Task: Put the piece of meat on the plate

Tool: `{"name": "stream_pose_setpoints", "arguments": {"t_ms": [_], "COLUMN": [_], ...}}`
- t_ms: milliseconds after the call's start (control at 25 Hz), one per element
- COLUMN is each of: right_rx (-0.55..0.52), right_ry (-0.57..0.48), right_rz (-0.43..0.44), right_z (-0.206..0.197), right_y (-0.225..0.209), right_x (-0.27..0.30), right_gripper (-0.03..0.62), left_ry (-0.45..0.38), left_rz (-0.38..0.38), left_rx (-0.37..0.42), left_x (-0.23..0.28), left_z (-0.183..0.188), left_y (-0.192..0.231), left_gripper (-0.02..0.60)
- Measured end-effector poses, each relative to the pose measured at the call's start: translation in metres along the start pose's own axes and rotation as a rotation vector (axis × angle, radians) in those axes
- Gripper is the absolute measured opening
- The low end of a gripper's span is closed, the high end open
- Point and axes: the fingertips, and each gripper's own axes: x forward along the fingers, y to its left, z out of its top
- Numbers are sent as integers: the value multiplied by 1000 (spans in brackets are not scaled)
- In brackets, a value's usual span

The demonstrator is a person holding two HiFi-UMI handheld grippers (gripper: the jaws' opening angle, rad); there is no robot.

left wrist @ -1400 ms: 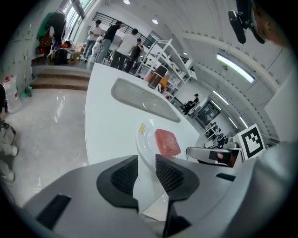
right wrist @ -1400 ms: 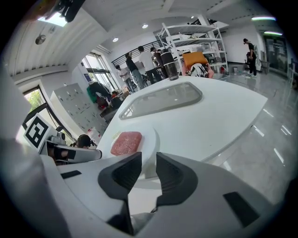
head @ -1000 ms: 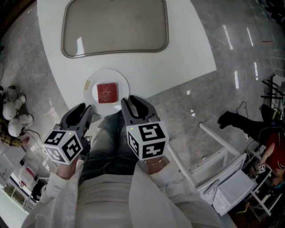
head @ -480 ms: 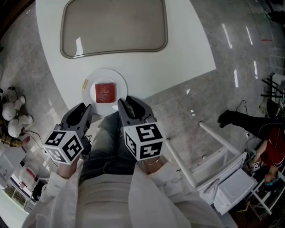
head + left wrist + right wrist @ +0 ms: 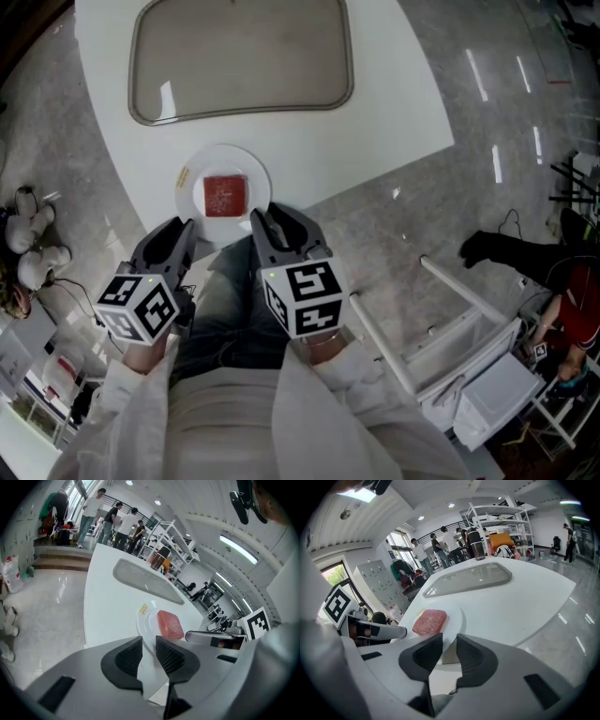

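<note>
Piece of meat (image 5: 225, 195) already sits flat in the middle of the white plate (image 5: 258, 178), and the plate is on the white worktop (image 5: 394, 103) close to its near edge. A small yellow sticker (image 5: 184, 176) is on the plate rim at 10 o'clock from the meat. An empty grey tray (image 5: 242, 56) lies at 12 o'clock from the plate, apart from it. Left gripper (image 5: 148, 641): jaws drawn nearly together with only a slim gap, nothing between them, not grasping. Right gripper (image 5: 449, 639): same, jaws close together and empty. Both are held off the worktop edge over the person's lap, touching neither plate nor meat. In the head view the meat is at about 1 o'clock from the left gripper and 11 o'clock from the right gripper. The right gripper is the nearer one, its tips just short of the plate rim. The meat looks roughly square, no clear long axis. Judgement: placement looks done. If a re-grasp were needed, the right gripper has the shorter reach, straight ahead and slightly left.
</note>
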Motion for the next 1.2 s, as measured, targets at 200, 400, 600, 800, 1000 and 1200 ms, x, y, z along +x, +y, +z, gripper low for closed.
{"name": "stream_pose_setpoints", "arguments": {"t_ms": [200,400,600,800,1000,1200], "right_rx": [-12,-33,-5,2,10,-10], "right_ry": [3,4,-6,-34,-67,-91], "right_rz": [-5,-29,-35,-56,-78,-82], "right_z": [0,-2,4,18,35,61], "right_y": [-2,-4,-5,0,-4,-18], "right_x": [-2,-1,-3,-4,-5,-3], "right_gripper": [84,84,84,84,84,84], "left_ry": [3,10,3,-12,-28,-47], "left_rz": [-2,8,-12,-38,-57,-61], "left_rx": [22,61,62,86,126,127], "left_x": [0,2,2,-1,3,17], "left_z": [0,-3,5,21,42,65], "left_y": [-1,0,-3,-2,-7,-13], "left_gripper": [92,84,84,84,84,84]}}
